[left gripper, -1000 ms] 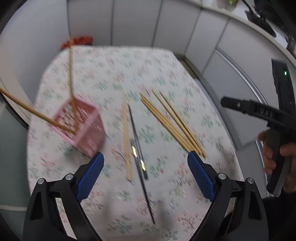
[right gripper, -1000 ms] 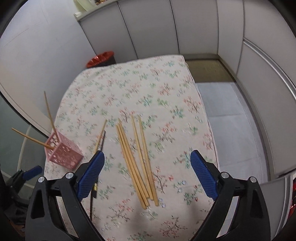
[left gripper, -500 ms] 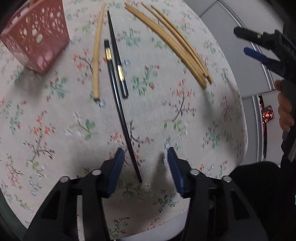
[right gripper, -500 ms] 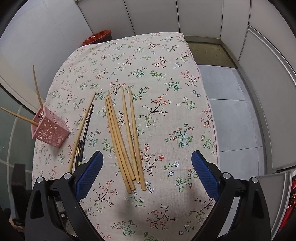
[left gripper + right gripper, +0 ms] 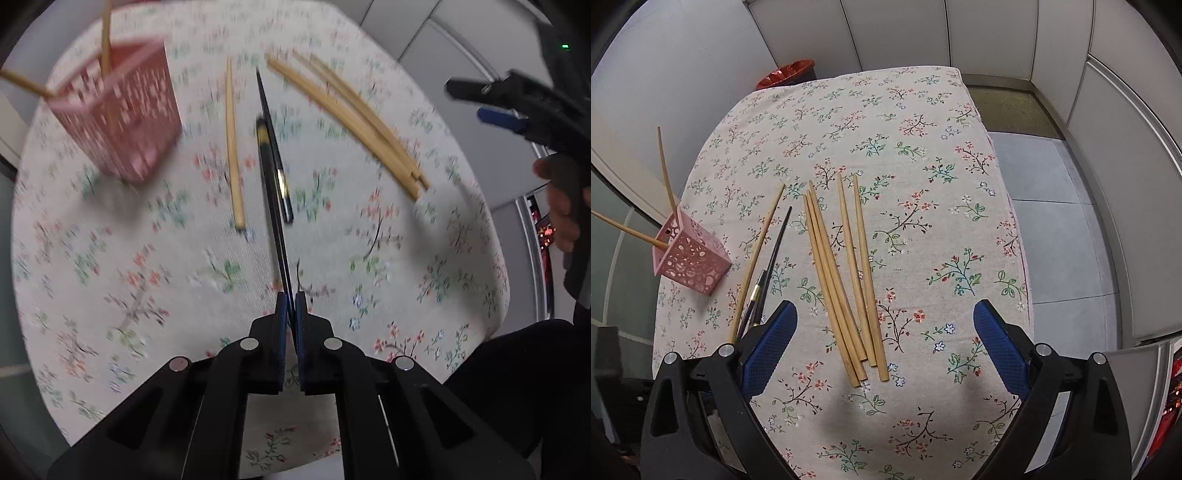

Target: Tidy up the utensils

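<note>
My left gripper (image 5: 290, 306) is shut: its blue pads pinch the thin near tip of a black chopstick (image 5: 280, 251), which lies on the floral cloth. A second black chopstick (image 5: 286, 206) lies against it. Left of them lies one wooden chopstick (image 5: 232, 147), and a bundle of several wooden chopsticks (image 5: 351, 114) lies to the right. The pink perforated basket (image 5: 122, 122) at the far left holds two wooden chopsticks. My right gripper (image 5: 884, 332) is open above the near ends of the bundle (image 5: 846, 277), holding nothing. The basket (image 5: 690, 262) stands far to its left.
The floral tablecloth (image 5: 886, 110) covers the table, which drops off to a grey floor (image 5: 1052, 221) on the right. A red bin (image 5: 790, 74) stands behind the far edge. Grey panels close in the back. A person's hand (image 5: 561, 214) grips the right tool.
My left gripper came down close to the cloth and its jaws went from wide open to pinched on the black chopstick's tip. The right gripper tilted slightly downward and stayed open.
</note>
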